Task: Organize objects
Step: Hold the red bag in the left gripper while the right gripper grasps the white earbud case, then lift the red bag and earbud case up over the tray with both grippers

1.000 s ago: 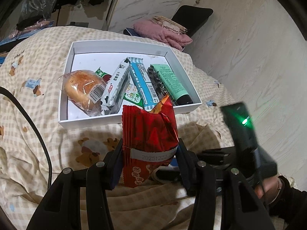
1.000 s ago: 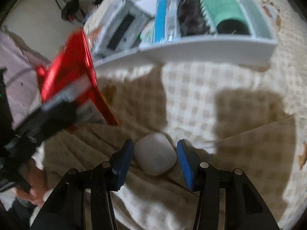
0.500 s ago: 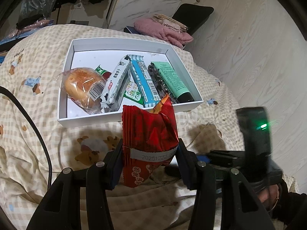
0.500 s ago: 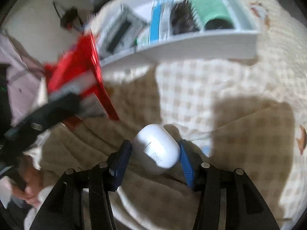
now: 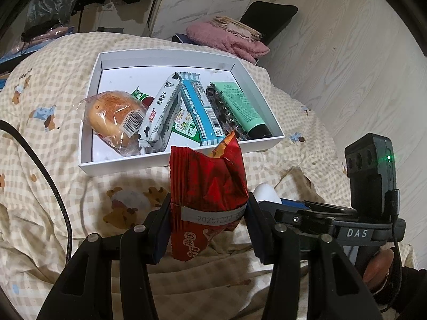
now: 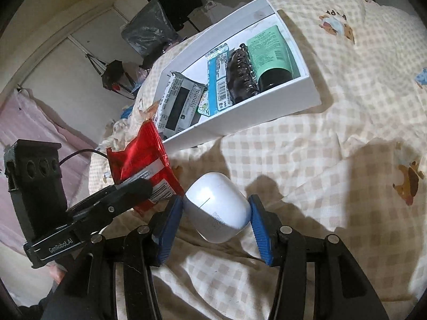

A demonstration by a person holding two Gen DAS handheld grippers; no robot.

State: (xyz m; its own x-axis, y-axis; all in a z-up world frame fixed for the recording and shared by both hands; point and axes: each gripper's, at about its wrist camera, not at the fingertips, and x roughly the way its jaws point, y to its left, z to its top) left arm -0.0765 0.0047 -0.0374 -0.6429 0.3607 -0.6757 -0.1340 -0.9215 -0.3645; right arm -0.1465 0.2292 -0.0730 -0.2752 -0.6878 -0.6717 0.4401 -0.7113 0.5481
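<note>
Left gripper [image 5: 208, 218] clamps a red packet [image 5: 210, 186], upright, its long axis pointing toward the white box [image 5: 120, 164] just beyond on the bed [image 5: 40, 80]. Box contents, left to right: bun [image 5: 113, 114], milk bar [image 5: 162, 112], blue pack [image 5: 198, 106], hair clip [image 5: 222, 112], green tube [image 5: 240, 106]; the free floor lies at the far end. Right gripper [image 6: 216, 218] pinches a white case [image 6: 217, 208], lifted clear of the quilt. The packet stands nearer the box; its near wall must be cleared.
</note>
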